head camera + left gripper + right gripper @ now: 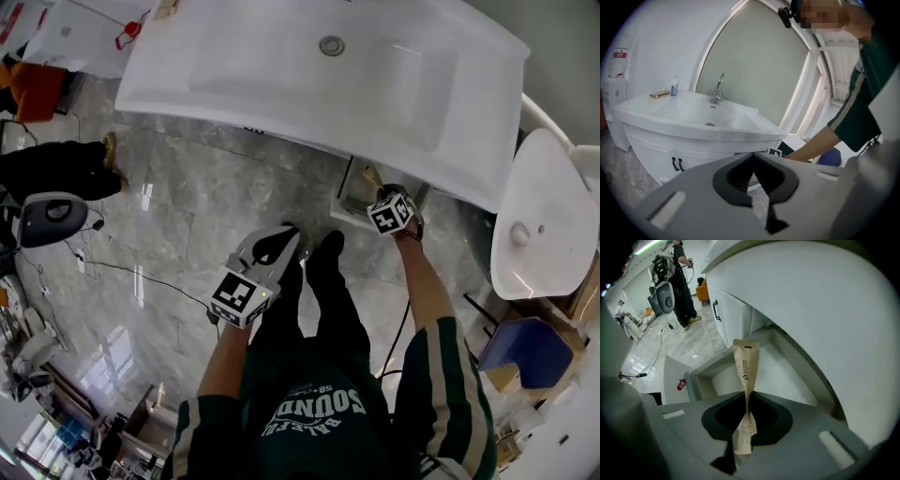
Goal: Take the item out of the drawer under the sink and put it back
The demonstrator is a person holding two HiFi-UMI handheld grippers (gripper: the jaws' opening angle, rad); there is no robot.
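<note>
The right hand-held gripper (746, 401) was closed on a slim tan paper packet (746, 363). The packet was pinched at its waist, so that the paper was creased between the pads. Its longer end stood out ahead of the jaws and its shorter end was left behind them. A grip at the middle was probably chosen to keep so light a packet from swinging. The gripper was pointed steeply down over the open drawer (708, 365) under the sink (281, 112), and the packet was held in the air above the drawer's white inside, not laid in it.

The left hand-held gripper (753, 157) was kept apart from the drawer, low in front of the person's legs. Its jaws were brought together at the tips with nothing between them, most likely because one gripper was enough for the job.

The print on the packet was too small to be read. In the head view the drawer was largely covered by the sink's overhang and the right gripper. In the right gripper view its near part was masked by the gripper's own body. Whether anything else lay in the drawer could not be told, nor whether the packet was coming out or going back
</note>
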